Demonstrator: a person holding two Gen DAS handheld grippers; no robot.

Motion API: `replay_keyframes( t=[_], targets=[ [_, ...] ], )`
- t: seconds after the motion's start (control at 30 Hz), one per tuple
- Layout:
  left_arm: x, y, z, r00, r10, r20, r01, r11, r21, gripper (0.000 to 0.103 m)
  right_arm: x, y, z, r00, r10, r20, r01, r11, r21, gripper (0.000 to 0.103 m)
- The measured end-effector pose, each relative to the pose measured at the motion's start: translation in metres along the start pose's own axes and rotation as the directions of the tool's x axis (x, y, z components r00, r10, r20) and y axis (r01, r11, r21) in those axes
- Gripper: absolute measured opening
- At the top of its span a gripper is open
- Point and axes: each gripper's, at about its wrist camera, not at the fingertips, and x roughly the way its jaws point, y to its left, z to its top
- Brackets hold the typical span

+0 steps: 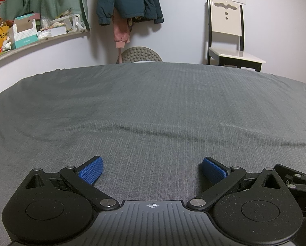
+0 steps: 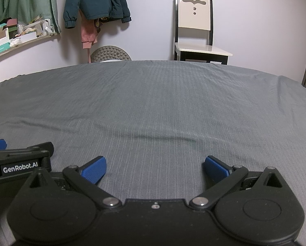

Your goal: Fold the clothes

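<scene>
You are holding the left gripper (image 1: 152,171) with its blue pads (image 1: 91,170) spread wide, gripping nothing, over the grey sheet (image 1: 153,106). Just beside it at 3 o'clock, your right gripper (image 2: 154,170) is gaping equally wide. A jacket (image 2: 95,2) is hanging at 11 o'clock, a chair (image 2: 196,30) standing at 1 o'clock.

Left hand-held gripper (image 1: 152,171): matte black speckled body, ribbed grey centre plate with a white crosshair mark, silver pivot rivets.
Right hand-held gripper (image 2: 154,169): black body, one small centre screw, silver rivets.
Pads (image 1: 92,169): blue, fine-studded.
Marking: white "GenRobot.AI" lettering on the left unit's side.
</scene>
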Motion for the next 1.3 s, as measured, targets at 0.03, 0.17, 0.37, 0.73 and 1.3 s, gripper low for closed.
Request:
replay_keyframes(
  t=[0.03, 0.17, 0.37, 0.73, 1.3],
  targets=[
    [0.0, 0.0, 0.0, 1.0, 0.0, 0.0, 0.0, 1.0, 0.0, 0.103, 0.0, 0.0, 0.0, 1.0, 0.0, 0.0, 0.0, 1.0, 0.0, 0.103],
    [0.001, 0.0, 0.0, 1.0, -0.001, -0.001, 0.001, 1.0, 0.0, 0.103, 0.0, -0.001, 0.0, 1.0, 0.0, 0.0, 0.0, 1.0, 0.0, 0.103],
    [0.0, 0.0, 0.001, 1.0, 0.0, 0.001, 0.0, 1.0, 0.002, 0.103, 0.0, 0.001, 0.001, 1.0, -0.002, -0.001, 0.002, 1.0, -0.003, 0.103],
    [0.002, -0.002, 0.002, 1.0, 0.016, 0.0, -0.016, 1.0, -0.019, 0.103, 0.001, 0.0, 0.002, 1.0, -0.001, -0.001, 0.001, 1.0, -0.004, 0.103],
    [-0.093, -0.014, 0.059, 0.971, 0.015, 0.238, -0.022, 0.999, 0.028, 0.103, -0.035, -0.019, 0.012, 0.984, 0.002, 0.176, -0.008, 0.999, 0.033, 0.103]
  ],
)
